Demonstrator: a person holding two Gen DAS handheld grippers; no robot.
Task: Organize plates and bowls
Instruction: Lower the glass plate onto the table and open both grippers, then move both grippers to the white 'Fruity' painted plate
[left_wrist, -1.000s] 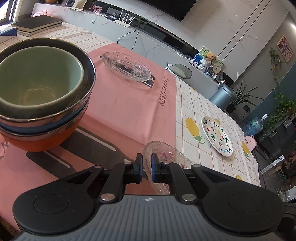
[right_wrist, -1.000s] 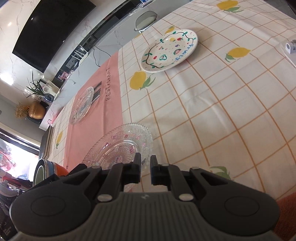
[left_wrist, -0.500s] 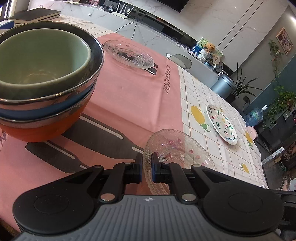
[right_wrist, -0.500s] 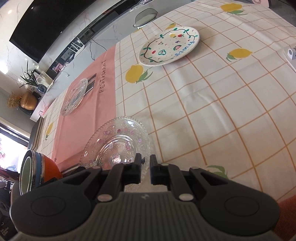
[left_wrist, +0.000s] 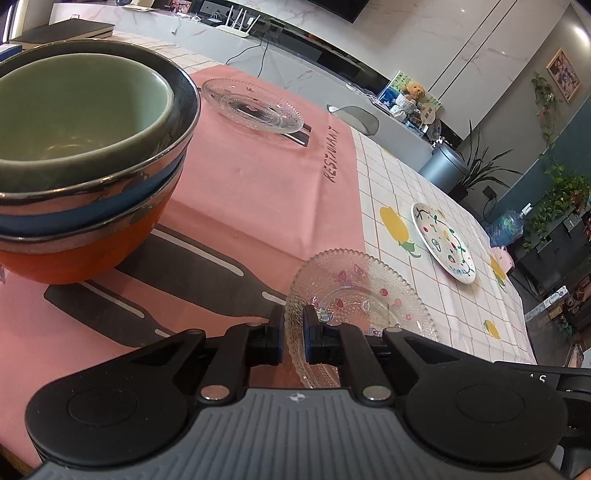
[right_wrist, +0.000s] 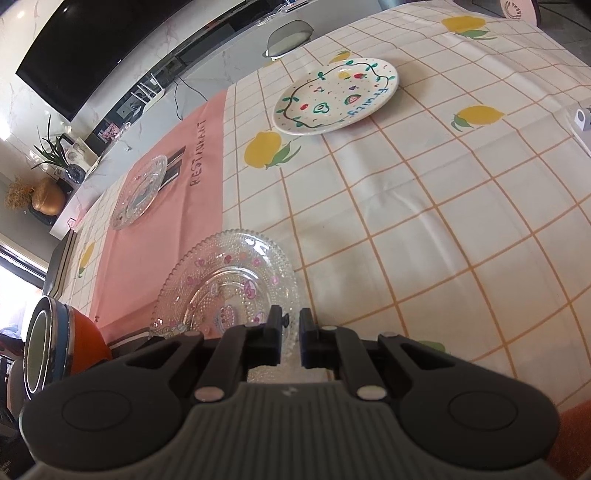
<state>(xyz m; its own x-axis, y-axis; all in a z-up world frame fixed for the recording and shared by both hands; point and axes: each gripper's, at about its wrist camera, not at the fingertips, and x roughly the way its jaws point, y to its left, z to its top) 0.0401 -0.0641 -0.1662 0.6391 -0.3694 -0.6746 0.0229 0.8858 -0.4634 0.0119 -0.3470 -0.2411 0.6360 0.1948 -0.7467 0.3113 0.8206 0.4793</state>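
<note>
A beaded glass plate with pink flowers (left_wrist: 354, 295) (right_wrist: 229, 284) is held from two sides just above the table. My left gripper (left_wrist: 293, 334) is shut on its left rim. My right gripper (right_wrist: 290, 339) is shut on its near right rim. A stack of bowls, green inside dark, blue and orange (left_wrist: 81, 155), stands at the left and shows small in the right wrist view (right_wrist: 55, 343). A second glass plate (left_wrist: 251, 105) (right_wrist: 138, 192) lies at the far end of the pink mat. A white painted plate (left_wrist: 443, 242) (right_wrist: 336, 96) lies on the checked cloth.
A pink placemat (left_wrist: 258, 177) lies over a checked lemon tablecloth (right_wrist: 424, 221). Books (left_wrist: 62, 31) lie at the far left. A grey chair back (left_wrist: 356, 118) stands beyond the table's far edge. A small white object (right_wrist: 581, 118) sits at the right edge.
Both grippers stay shut on the glass plate. The plate and both views have shifted slightly; the bowl stack looms larger and closer in the left wrist view.
</note>
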